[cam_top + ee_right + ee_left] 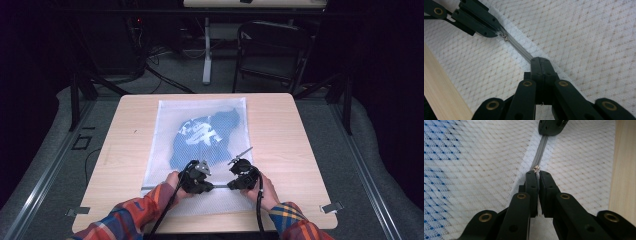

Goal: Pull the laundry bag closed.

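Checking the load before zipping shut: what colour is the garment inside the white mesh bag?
Dark blue with a white print, garment; best in the high view.

text: none legible | blue garment (pixel 202 137) in mesh bag (pixel 165 165): white print, too blurred to read | labels, numbers: none

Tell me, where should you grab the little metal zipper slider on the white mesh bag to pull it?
Probably by its small tab: the little silver metal zipper slider stands up from the grey zipper line of the flat white mesh laundry bag. Come from above, jaws either side of the line, as the left hand-held gripper does, shut at it. The right hand-held gripper pinches the zipper line farther along.
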Demonstrator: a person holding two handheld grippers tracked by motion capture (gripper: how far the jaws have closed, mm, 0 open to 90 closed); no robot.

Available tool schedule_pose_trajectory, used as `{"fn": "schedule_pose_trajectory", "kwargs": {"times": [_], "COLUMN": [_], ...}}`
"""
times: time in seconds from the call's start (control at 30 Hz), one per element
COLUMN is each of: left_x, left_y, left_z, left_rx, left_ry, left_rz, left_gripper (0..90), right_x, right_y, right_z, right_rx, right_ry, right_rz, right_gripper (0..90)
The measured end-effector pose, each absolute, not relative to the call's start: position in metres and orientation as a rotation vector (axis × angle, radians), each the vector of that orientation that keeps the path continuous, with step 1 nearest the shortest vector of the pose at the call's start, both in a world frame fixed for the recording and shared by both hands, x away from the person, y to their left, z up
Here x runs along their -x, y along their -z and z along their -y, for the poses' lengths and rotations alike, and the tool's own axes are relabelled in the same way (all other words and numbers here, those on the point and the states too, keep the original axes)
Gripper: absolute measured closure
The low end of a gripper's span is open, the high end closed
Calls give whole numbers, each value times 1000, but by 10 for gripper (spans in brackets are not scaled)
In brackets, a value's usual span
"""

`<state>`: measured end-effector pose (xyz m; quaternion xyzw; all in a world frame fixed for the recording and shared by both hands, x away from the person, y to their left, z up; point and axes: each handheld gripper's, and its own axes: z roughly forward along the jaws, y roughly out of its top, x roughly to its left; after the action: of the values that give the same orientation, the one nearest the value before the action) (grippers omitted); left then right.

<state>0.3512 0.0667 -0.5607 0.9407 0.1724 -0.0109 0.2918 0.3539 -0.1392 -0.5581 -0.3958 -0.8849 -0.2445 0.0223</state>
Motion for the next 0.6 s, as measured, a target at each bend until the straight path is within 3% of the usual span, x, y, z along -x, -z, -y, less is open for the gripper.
{"fn": "schedule_pose_trajectory", "kwargs": {"times": [0.6], "left_x": [-351], "left_y": [559], "left_z": [-84], "left_rx": [-2506], "left_ry": [50], "left_rz": [-497], "left_gripper": [864], "right_x": [-355], "right_y": [557], "right_z": [140], "right_rx": [1210], "right_ry": [732], "right_rz": [2743], "right_gripper": [900]}}
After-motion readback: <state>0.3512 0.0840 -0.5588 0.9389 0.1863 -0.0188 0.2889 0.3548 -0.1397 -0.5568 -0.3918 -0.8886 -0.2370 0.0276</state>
